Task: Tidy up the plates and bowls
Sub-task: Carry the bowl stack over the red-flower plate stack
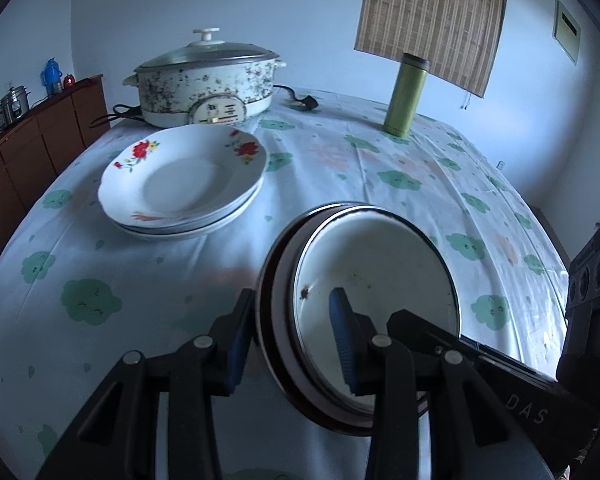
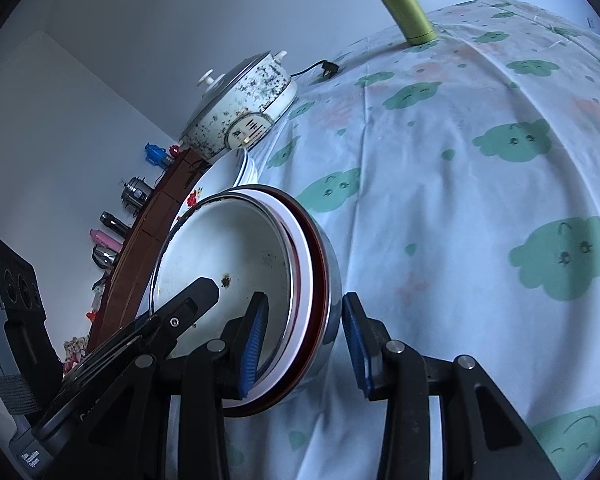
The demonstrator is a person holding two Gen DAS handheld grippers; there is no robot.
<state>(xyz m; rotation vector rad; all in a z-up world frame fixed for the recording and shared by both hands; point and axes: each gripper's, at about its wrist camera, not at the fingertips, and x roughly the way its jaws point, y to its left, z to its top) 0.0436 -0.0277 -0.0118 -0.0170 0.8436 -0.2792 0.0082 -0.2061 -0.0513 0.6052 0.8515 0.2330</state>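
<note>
My left gripper (image 1: 290,340) straddles the near wall of the stacked bowls (image 1: 364,312): one blue-padded finger sits inside the top bowl against its white interior, the other sits outside the stack's left wall, and the jaws stand partly closed around that wall; I cannot tell whether the outer pad is actually touching it. My right gripper (image 2: 306,344) straddles the same stack (image 2: 236,272) from the opposite side, with one pad inside the top bowl and the other outside the metal outer bowl; a visible gap remains between the outer pad and the metal, so its jaws stand apart around the wall rather than pinched on it. The stack consists of a white enamel bowl with a dark chip on its inner floor, nested in red-rimmed and metal bowls. It sits on the near part of the tablecloth (image 1: 380,168), which carries a green cloud print. The stacked plates (image 1: 184,180), white with red flowers, lie further back and to the left, well apart from the bowls. An electric cooker (image 1: 208,80) with a glass lid stands just behind the plates, its cord trailing across the cloth. A green flask (image 1: 406,96) stands upright at the far right of the table. A brown sideboard (image 1: 40,136) runs along the left wall.
</note>
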